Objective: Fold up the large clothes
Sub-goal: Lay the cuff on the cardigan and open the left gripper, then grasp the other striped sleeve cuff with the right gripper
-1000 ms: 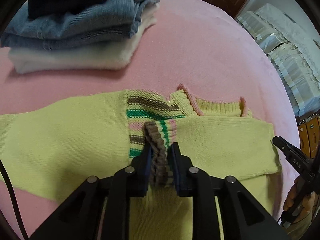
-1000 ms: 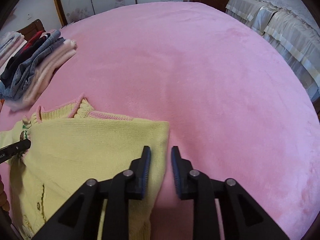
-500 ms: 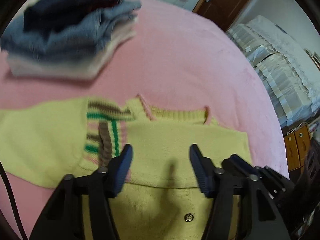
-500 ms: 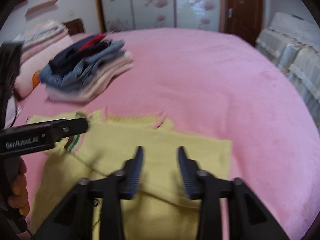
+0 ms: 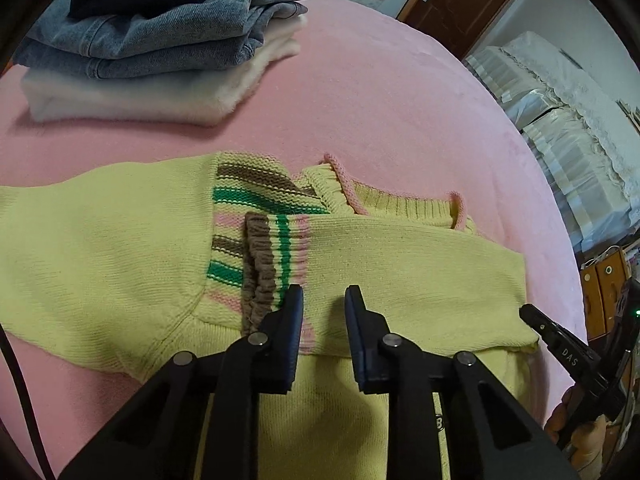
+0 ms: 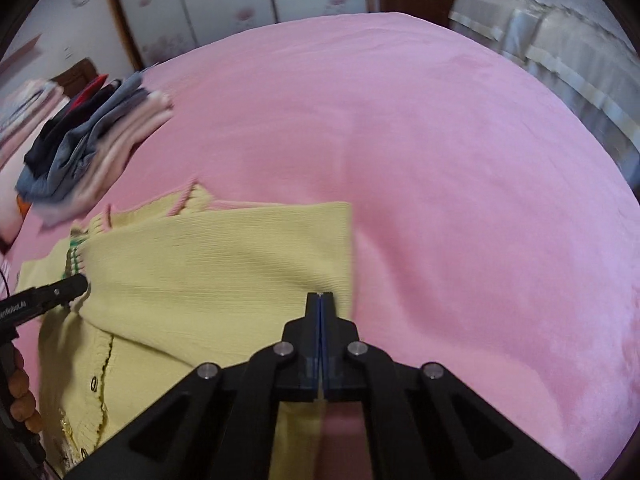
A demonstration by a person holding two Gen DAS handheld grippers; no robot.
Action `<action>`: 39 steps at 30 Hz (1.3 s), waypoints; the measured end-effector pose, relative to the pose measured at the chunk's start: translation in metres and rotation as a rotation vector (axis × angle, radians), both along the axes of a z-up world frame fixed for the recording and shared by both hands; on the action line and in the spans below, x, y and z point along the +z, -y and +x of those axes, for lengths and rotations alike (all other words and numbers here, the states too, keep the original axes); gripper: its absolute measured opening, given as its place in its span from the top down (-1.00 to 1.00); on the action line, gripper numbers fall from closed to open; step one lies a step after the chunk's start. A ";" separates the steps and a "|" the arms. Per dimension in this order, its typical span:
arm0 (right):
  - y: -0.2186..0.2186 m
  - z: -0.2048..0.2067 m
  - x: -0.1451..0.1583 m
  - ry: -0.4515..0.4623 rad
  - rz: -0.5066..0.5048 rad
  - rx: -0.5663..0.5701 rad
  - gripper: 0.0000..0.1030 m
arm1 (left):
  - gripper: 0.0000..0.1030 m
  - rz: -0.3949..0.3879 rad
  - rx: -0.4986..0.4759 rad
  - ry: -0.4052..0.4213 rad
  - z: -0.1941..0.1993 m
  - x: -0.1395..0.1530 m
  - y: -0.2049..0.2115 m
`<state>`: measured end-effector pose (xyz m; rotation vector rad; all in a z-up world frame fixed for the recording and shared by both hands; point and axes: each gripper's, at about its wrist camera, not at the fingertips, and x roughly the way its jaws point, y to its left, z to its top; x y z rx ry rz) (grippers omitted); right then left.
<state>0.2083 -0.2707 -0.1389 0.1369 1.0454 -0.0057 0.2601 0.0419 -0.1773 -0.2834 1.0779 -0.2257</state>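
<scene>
A yellow knit cardigan [image 5: 400, 264] lies flat on the pink bed [image 5: 380, 112], one sleeve folded across its chest. The sleeve's striped cuff [image 5: 276, 256] lies just left of my left gripper [image 5: 322, 300], which is open and empty over the sleeve. The other sleeve stretches out to the left. In the right wrist view the cardigan [image 6: 216, 272] is at lower left. My right gripper [image 6: 321, 296] is shut with nothing between its fingers, above the folded sleeve's right edge. It also shows in the left wrist view [image 5: 552, 336].
A stack of folded clothes [image 5: 160, 44], denim on top of white, sits at the back left of the bed; it also shows in the right wrist view [image 6: 88, 140]. A second bed with pale bedding [image 5: 560, 112] stands to the right. Wardrobe doors [image 6: 248, 4] lie beyond.
My left gripper let go of the striped cuff, opened wide, then narrowed and sits to the cuff's right. My right gripper opened briefly and has now shut.
</scene>
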 end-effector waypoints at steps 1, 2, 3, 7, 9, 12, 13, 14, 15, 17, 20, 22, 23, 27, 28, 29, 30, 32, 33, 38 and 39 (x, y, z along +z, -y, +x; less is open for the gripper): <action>0.001 -0.002 0.000 -0.002 0.003 -0.003 1.00 | 0.59 0.007 -0.001 0.001 -0.001 0.001 0.001; 0.000 -0.003 0.001 -0.002 -0.004 -0.005 1.00 | 0.59 0.016 -0.003 0.002 -0.002 0.003 0.002; -0.003 -0.005 0.002 -0.001 -0.017 -0.005 1.00 | 0.59 0.031 -0.005 0.004 -0.004 0.007 0.001; -0.015 -0.010 0.013 0.007 -0.024 -0.005 1.00 | 0.19 0.062 -0.012 0.013 -0.011 0.023 0.006; -0.015 -0.014 0.019 0.006 0.002 -0.020 0.95 | -0.11 0.093 0.001 0.022 -0.017 0.033 0.006; -0.012 -0.023 0.028 0.006 0.045 -0.041 0.95 | -0.14 0.118 0.009 0.042 -0.023 0.046 0.009; -0.012 -0.027 0.031 0.007 0.052 -0.044 0.95 | -0.14 0.118 0.011 0.043 -0.026 0.049 0.009; -0.012 -0.030 0.034 0.010 0.057 -0.047 0.95 | -0.14 0.119 0.013 0.043 -0.027 0.053 0.008; -0.013 -0.034 0.038 0.013 0.060 -0.048 0.95 | -0.14 0.119 0.015 0.044 -0.030 0.058 0.007; -0.016 -0.043 0.047 0.022 0.059 -0.048 0.95 | -0.14 0.121 0.020 0.053 -0.037 0.067 0.007; -0.019 -0.056 0.059 0.038 0.061 -0.047 0.95 | -0.14 0.128 0.026 0.072 -0.051 0.084 0.007; -0.022 -0.065 0.067 0.050 0.056 -0.042 0.95 | -0.14 0.128 0.026 0.083 -0.062 0.095 0.009; -0.025 -0.069 0.070 0.055 0.051 -0.037 0.95 | -0.14 0.133 0.026 0.084 -0.065 0.100 0.010; -0.035 -0.085 0.081 0.069 0.042 -0.011 0.95 | -0.15 0.176 0.014 0.094 -0.087 0.114 0.013; -0.037 -0.087 0.083 0.071 0.042 -0.004 0.95 | -0.15 0.184 0.012 0.096 -0.092 0.117 0.013; -0.040 -0.091 0.086 0.074 0.042 0.003 0.95 | -0.15 0.189 0.011 0.100 -0.098 0.122 0.012; -0.044 -0.094 0.089 0.078 0.039 0.010 0.95 | -0.15 0.191 0.014 0.100 -0.103 0.124 0.011; -0.053 -0.100 0.095 0.083 0.040 0.027 0.95 | -0.15 0.191 0.022 0.101 -0.112 0.128 0.006; -0.056 -0.102 0.097 0.087 0.041 0.035 0.95 | -0.15 0.187 0.026 0.103 -0.116 0.129 0.003; -0.088 -0.115 0.110 0.116 0.023 0.107 0.95 | -0.26 0.144 0.066 0.117 -0.135 0.130 -0.030; -0.094 -0.116 0.111 0.118 0.020 0.118 0.95 | -0.26 0.130 0.082 0.117 -0.138 0.129 -0.041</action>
